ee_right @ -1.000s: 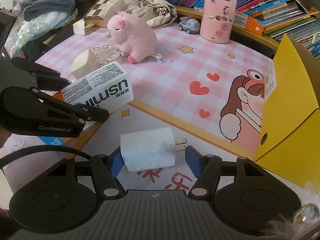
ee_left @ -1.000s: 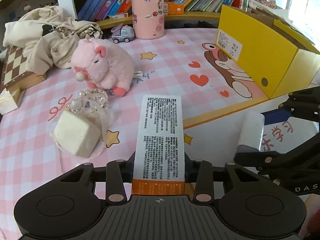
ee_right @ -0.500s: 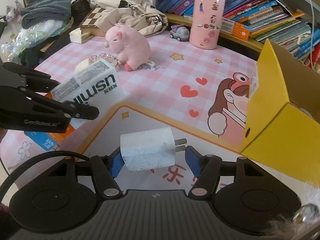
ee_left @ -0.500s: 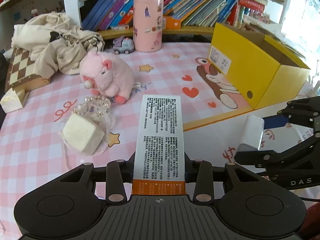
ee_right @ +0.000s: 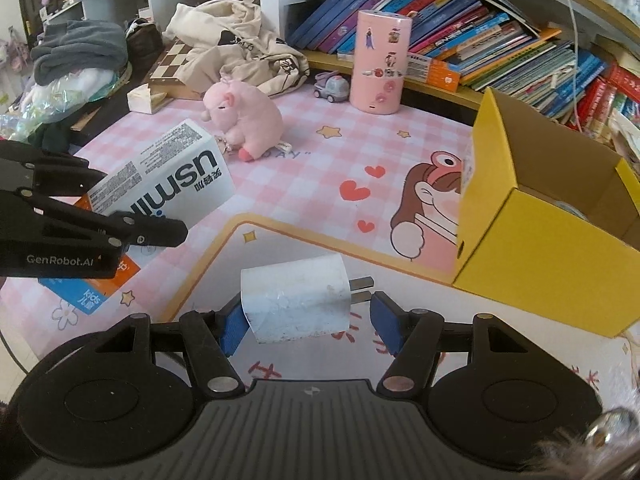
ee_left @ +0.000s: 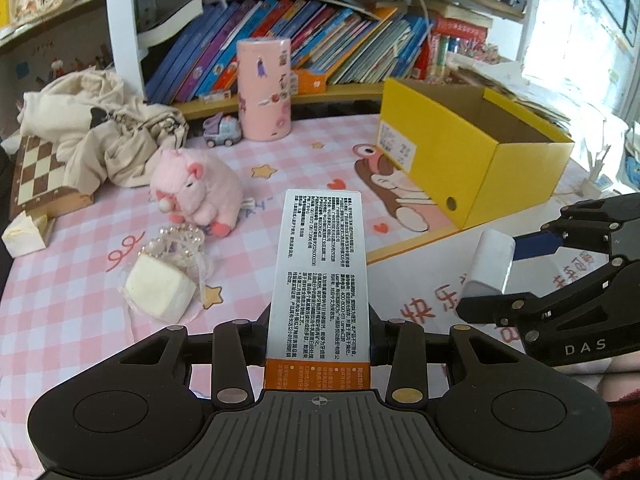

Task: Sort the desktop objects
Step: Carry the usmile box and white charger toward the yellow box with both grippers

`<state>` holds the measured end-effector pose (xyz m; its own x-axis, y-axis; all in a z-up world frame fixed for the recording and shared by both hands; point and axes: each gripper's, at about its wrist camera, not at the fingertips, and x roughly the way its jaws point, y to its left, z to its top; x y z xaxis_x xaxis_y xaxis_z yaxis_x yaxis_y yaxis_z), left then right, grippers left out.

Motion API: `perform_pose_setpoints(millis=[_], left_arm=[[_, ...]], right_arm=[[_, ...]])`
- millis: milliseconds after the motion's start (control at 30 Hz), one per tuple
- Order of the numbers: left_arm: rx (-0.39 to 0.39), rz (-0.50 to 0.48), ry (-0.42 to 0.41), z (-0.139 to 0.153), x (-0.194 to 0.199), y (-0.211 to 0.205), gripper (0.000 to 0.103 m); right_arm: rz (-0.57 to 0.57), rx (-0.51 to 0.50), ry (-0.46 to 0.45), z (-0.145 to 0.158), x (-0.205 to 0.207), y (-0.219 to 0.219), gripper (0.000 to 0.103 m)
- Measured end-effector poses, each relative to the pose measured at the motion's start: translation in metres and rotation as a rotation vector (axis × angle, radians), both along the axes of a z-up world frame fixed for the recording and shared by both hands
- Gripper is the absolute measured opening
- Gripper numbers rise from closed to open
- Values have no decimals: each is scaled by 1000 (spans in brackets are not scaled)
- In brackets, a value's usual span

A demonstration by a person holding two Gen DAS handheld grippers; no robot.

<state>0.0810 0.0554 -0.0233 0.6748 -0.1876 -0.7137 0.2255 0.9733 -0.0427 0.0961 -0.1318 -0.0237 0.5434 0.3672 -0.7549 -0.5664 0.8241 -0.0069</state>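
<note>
- The left gripper (ee_left: 319,350) is raised above the pink checked tabletop (ee_left: 72,296), its jaws clamped on a long white printed carton with an orange end (ee_left: 319,280).
- The right gripper (ee_right: 306,322) is on the near right, its jaws gripping a white plug-in charger block (ee_right: 296,300) whose prongs point right.
- An open yellow cardboard box (ee_right: 536,240) stands on the far right.
- A pink plush pig (ee_left: 196,192), a cream cube in clear wrap (ee_left: 160,292) and a pink cylindrical tin (ee_left: 264,90) are on the left and far side.
</note>
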Motion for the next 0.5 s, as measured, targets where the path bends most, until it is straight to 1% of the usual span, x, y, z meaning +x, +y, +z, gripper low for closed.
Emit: perform_pose_setpoints(millis=[300,500], left_arm=[[-8,-52,-12,6,-12,-25,38],[-8,-94,0,6,-13,-50,38]], right_arm=[[-40,12,-2,5,-14,-25,62],[-75,18,4,8,-20,-51,62]])
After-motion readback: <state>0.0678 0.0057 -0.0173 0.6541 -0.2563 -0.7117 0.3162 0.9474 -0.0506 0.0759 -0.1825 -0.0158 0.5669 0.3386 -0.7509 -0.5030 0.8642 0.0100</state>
